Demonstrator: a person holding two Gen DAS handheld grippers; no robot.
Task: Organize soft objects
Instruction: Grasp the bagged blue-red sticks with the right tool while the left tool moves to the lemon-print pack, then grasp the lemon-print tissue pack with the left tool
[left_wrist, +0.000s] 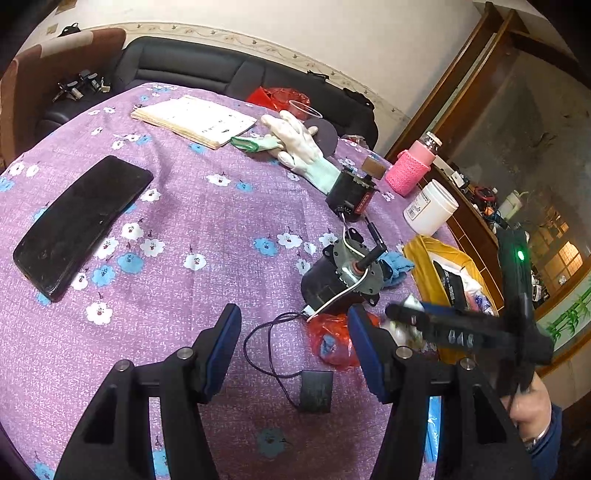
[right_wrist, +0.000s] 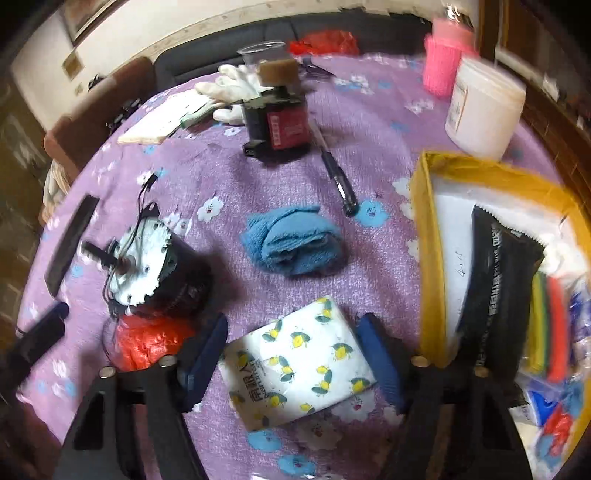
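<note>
A white tissue pack (right_wrist: 299, 363) with yellow prints lies on the purple tablecloth between the jaws of my right gripper (right_wrist: 295, 336), which is open around it. A blue towel (right_wrist: 293, 242) lies just beyond it; it also shows in the left wrist view (left_wrist: 397, 267). White gloves (left_wrist: 301, 146) lie at the far side, also seen in the right wrist view (right_wrist: 231, 92). A red plastic bag (right_wrist: 147, 341) lies left of the pack, and shows in the left wrist view (left_wrist: 330, 341). My left gripper (left_wrist: 293, 323) is open and empty above the cloth. The right gripper (left_wrist: 454, 328) reaches in from the right.
A yellow box (right_wrist: 428, 236) holding packets stands right of the pack. A motor (right_wrist: 147, 266) with wires, a black and red block (right_wrist: 277, 122), a pen (right_wrist: 336, 173), a white jar (right_wrist: 484, 107), a pink cup (right_wrist: 443, 59), a phone (left_wrist: 81, 225) and a notebook (left_wrist: 195, 120) lie on the table.
</note>
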